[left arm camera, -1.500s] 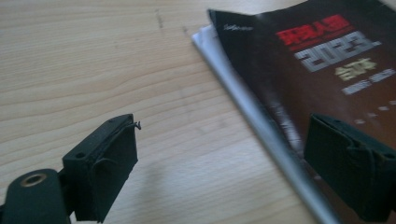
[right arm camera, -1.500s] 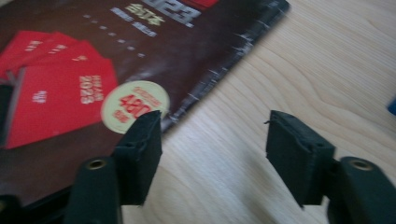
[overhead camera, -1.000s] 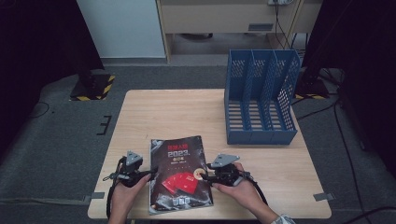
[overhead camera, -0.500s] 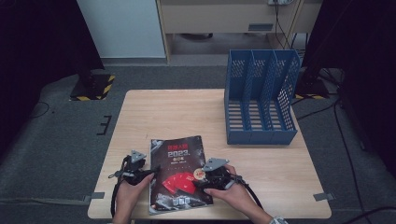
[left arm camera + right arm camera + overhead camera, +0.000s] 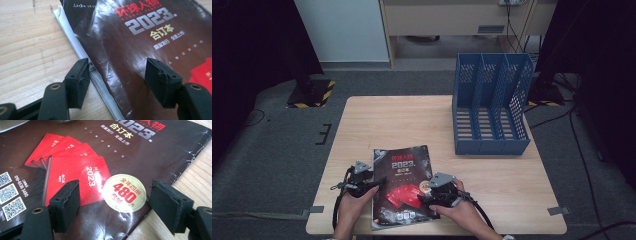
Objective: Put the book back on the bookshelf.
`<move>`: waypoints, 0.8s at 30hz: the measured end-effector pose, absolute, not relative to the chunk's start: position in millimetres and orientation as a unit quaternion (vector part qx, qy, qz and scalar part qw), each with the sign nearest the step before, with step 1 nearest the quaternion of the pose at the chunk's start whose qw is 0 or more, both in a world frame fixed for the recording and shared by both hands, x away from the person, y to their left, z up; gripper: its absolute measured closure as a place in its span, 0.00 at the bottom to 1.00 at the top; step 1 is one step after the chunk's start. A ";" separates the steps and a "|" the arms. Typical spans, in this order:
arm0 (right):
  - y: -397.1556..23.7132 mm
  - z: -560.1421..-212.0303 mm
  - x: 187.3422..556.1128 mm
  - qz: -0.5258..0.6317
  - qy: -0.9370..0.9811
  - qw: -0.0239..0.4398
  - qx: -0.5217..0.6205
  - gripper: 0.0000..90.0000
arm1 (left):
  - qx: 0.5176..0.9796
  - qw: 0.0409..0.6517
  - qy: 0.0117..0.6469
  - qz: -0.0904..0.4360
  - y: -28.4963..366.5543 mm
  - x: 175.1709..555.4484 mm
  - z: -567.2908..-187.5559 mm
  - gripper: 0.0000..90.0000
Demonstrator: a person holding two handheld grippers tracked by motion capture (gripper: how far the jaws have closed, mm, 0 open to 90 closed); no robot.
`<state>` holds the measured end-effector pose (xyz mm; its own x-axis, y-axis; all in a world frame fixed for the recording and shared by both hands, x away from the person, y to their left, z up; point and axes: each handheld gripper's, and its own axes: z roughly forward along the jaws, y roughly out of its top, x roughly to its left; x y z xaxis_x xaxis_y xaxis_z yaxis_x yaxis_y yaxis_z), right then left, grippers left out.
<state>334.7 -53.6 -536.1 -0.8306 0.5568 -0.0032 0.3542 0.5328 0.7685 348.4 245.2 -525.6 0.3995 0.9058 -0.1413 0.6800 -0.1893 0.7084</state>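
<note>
A glossy, creased dark magazine (image 5: 404,187) lies flat near the wooden table's (image 5: 412,120) front edge, its left border between the left gripper's (image 5: 116,76) closing, not yet pinching jaws, its right border under the right gripper's (image 5: 113,203) spread jaws.

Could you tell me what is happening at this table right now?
A person works a magazine lying flat near the table's front edge, one gripper at each side. The left gripper straddles its spine edge, jaws just closing, not yet clamped. The right gripper hangs open over the opposite edge by the round price sticker. A blue file rack stands empty at the back right.
</note>
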 end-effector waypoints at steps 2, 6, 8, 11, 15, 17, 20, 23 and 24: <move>-53.7 -536.1 335.0 0.405 0.867 0.123 0.264 0.28 | 0.749 0.371 0.526 0.154 247.2 347.6 -524.1 0.47; -53.8 -536.2 335.0 0.405 0.867 0.121 0.263 0.28 | 0.753 0.379 0.518 0.147 242.9 345.4 -521.8 0.50; -53.8 -536.2 335.1 0.405 0.867 0.120 0.264 0.28 | 0.756 0.377 0.514 0.145 242.2 342.8 -520.6 0.49; -53.9 -536.2 335.2 0.405 0.867 0.120 0.263 0.28 | 0.757 0.391 0.507 0.132 241.6 336.3 -517.1 0.52; -54.0 -536.2 334.9 0.405 0.868 0.119 0.262 0.28 | 0.761 0.401 0.494 0.129 235.1 331.1 -511.5 0.54; -54.0 -536.2 334.7 0.405 0.868 0.119 0.262 0.28 | 0.764 0.401 0.490 0.127 231.5 330.2 -510.7 0.54; -54.2 -536.2 334.2 0.405 0.868 0.119 0.260 0.28 | 0.770 0.393 0.487 0.121 227.9 326.4 -510.5 0.54; -54.2 -536.2 334.4 0.405 0.868 0.118 0.261 0.28 | 0.773 0.382 0.491 0.127 226.8 323.3 -511.6 0.53; -54.2 -536.2 334.4 0.405 0.868 0.118 0.261 0.28 | 0.772 0.383 0.493 0.124 227.2 324.0 -512.0 0.53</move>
<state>334.4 -54.2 -536.2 -0.8357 0.5492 0.0061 0.3573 0.5351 0.7655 324.0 227.2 -512.0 0.4838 0.8554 -0.1849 0.6651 -0.2220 0.7130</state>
